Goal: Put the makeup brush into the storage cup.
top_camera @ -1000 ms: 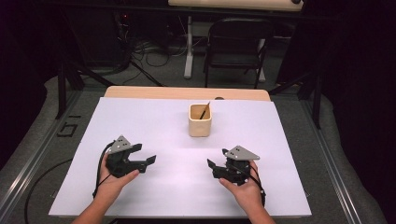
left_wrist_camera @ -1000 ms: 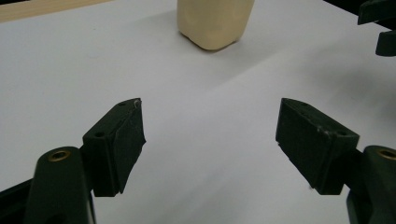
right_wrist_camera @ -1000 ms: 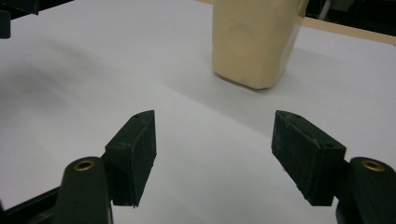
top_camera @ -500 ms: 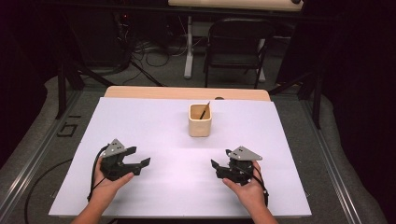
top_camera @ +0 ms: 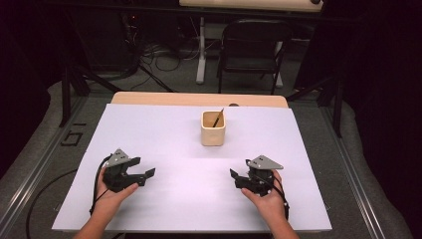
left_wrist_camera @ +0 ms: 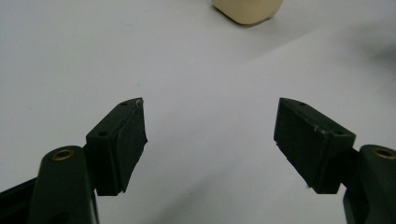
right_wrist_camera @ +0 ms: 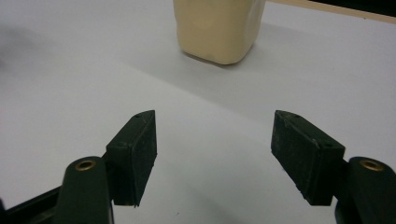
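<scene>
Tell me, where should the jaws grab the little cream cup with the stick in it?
Probably the cream cup is best gripped across its two flat opposite walls, about mid-height, coming in level from the person's side. It stands upright, squarish with rounded corners, so flat walls suit flat pads. The stick leans inside, so a grip over the rim might bump it. The right gripper, open, faces it.

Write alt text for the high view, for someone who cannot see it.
Two hands hold open black grippers, left gripper and right gripper, low over a white table. Beyond them stands a cream cup holding a thin stick.
</scene>
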Demonstrator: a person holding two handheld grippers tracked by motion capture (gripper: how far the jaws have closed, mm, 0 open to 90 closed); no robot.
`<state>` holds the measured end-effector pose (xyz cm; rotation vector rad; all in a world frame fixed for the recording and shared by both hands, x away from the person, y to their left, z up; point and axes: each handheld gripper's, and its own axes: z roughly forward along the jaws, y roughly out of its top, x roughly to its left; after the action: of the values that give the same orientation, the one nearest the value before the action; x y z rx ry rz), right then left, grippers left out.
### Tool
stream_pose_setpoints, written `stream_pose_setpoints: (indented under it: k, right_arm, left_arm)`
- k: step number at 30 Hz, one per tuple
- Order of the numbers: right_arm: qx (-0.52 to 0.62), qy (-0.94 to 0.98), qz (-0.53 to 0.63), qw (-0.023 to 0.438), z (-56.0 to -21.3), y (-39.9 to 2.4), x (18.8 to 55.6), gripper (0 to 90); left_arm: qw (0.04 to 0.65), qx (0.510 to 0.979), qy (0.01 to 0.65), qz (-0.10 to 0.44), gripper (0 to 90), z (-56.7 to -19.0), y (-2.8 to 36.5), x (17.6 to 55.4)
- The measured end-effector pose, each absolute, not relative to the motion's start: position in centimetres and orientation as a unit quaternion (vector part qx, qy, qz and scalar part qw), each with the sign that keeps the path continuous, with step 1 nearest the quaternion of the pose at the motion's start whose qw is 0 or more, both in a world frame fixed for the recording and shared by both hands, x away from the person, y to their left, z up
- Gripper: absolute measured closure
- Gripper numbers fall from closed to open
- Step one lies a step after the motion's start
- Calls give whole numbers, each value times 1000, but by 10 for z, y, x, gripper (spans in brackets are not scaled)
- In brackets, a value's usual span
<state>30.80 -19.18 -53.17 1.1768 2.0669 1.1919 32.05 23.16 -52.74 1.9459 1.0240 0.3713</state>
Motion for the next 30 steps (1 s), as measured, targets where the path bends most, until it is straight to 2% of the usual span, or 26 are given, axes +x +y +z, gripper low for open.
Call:
stream_pose_setpoints:
  k: [30]
  right_arm:
    - [450,751,420,238,-540,-198,313,316]
  left_arm:
    - [430,781,431,142,255,-536,239,329]
